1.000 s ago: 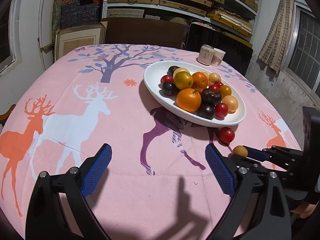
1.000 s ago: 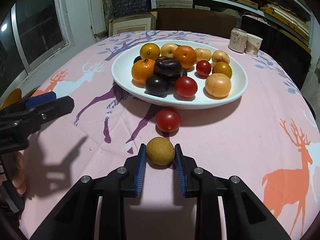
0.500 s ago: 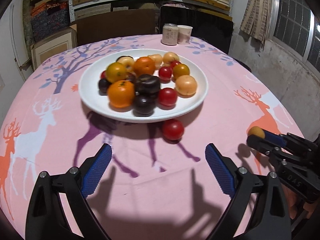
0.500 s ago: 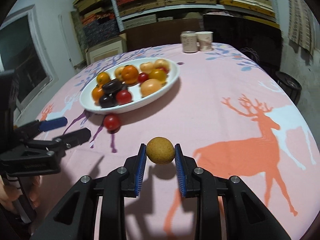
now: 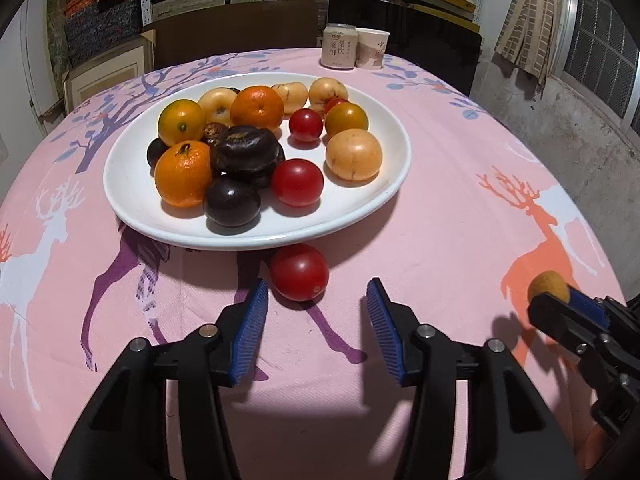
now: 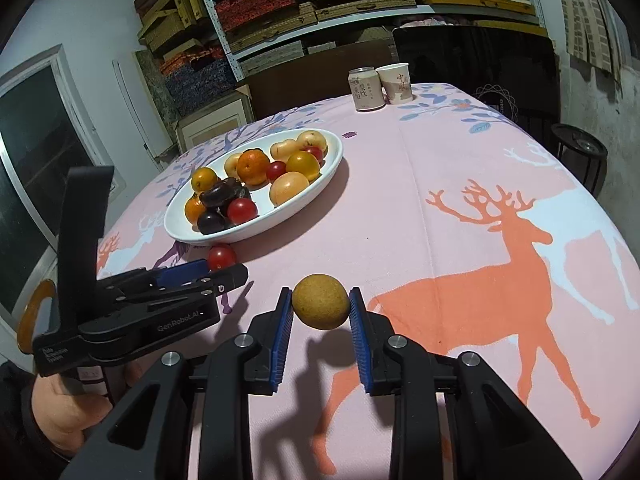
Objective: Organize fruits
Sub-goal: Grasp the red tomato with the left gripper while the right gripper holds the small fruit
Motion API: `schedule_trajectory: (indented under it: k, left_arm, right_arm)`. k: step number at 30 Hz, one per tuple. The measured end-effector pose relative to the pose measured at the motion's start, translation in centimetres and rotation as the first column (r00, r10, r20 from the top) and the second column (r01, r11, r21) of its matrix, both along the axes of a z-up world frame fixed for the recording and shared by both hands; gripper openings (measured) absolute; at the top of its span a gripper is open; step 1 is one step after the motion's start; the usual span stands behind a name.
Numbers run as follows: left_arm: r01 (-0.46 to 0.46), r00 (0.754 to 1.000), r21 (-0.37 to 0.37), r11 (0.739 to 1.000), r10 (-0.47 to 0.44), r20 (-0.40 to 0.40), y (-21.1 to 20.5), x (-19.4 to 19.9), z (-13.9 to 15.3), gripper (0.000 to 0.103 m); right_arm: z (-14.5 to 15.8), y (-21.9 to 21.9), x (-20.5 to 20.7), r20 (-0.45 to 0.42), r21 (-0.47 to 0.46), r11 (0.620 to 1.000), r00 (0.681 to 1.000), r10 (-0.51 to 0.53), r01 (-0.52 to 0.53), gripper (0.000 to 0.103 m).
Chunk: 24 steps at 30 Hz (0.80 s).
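A white oval plate [image 5: 392, 184] holds several fruits: oranges, red tomatoes, dark plums and pale yellow fruits. A loose red tomato [image 5: 299, 272] lies on the pink cloth just in front of the plate. My left gripper [image 5: 316, 312] is open, its blue pads just short of that tomato on either side. My right gripper [image 6: 320, 312] is shut on a small brown-yellow fruit [image 6: 319, 307] and holds it above the cloth, right of the plate [image 6: 256, 228]. That fruit also shows in the left wrist view [image 5: 547, 286]. The left gripper shows in the right wrist view [image 6: 216, 274] beside the tomato [image 6: 221, 257].
A can [image 5: 339, 52] and a paper cup [image 5: 372, 49] stand at the table's far edge. Shelves with stacked boxes fill the back wall. A dark chair [image 6: 472, 64] stands behind the table. The table edge falls away at the right.
My left gripper has moved forward to the loose tomato and its jaws have narrowed. My right gripper has lifted the brown-yellow fruit and carried it right, away from the plate.
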<state>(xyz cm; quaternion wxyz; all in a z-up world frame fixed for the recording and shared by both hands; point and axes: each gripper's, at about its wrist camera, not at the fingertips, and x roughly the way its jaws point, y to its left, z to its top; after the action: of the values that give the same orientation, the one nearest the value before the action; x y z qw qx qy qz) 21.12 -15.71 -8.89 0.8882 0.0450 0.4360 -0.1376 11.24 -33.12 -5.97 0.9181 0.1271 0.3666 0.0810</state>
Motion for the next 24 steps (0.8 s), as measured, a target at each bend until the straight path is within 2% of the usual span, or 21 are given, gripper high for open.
schedule_trajectory:
  k: [5,6,11,15,21,23,24]
  left_arm:
    - [0.008,1.000,-0.005,1.000,-0.008,0.013,-0.2,-0.1,0.0,0.041]
    - [0.008,1.000,-0.014,1.000,-0.008,0.009,-0.1,0.0,-0.1,0.037]
    - [-0.008,1.000,-0.095,0.995,0.007,-0.013,1.5,0.3,-0.1,0.025]
    - [-0.003,1.000,-0.114,0.993,0.003,-0.005,1.9,0.1,0.0,0.025]
    - [-0.015,1.000,-0.028,1.000,0.015,0.007,0.4,0.2,-0.1,0.026]
    - [-0.033,0.999,-0.020,0.999,0.033,0.006,0.2,0.3,-0.1,0.028]
    - [-0.041,0.999,-0.015,0.999,0.041,0.007,0.1,0.3,-0.1,0.035]
  right_arm:
    - [-0.1,0.0,0.0,-0.002,0.005,1.000,1.000,0.005,-0.005,0.029]
    - [0.0,0.1,0.0,0.000,0.002,1.000,1.000,0.006,-0.006,0.029]
    - [0.0,0.1,-0.2,0.006,-0.003,1.000,1.000,-0.001,0.001,0.029]
    - [0.0,0.0,-0.2,0.007,-0.004,1.000,1.000,-0.004,0.004,0.029]
    - [0.0,0.0,-0.2,0.002,-0.005,1.000,1.000,-0.002,0.002,0.029]
    - [-0.1,0.0,-0.1,-0.003,-0.004,1.000,1.000,-0.002,0.002,0.029]
    - [-0.2,-0.1,-0.1,-0.004,0.000,1.000,1.000,-0.002,0.002,0.029]
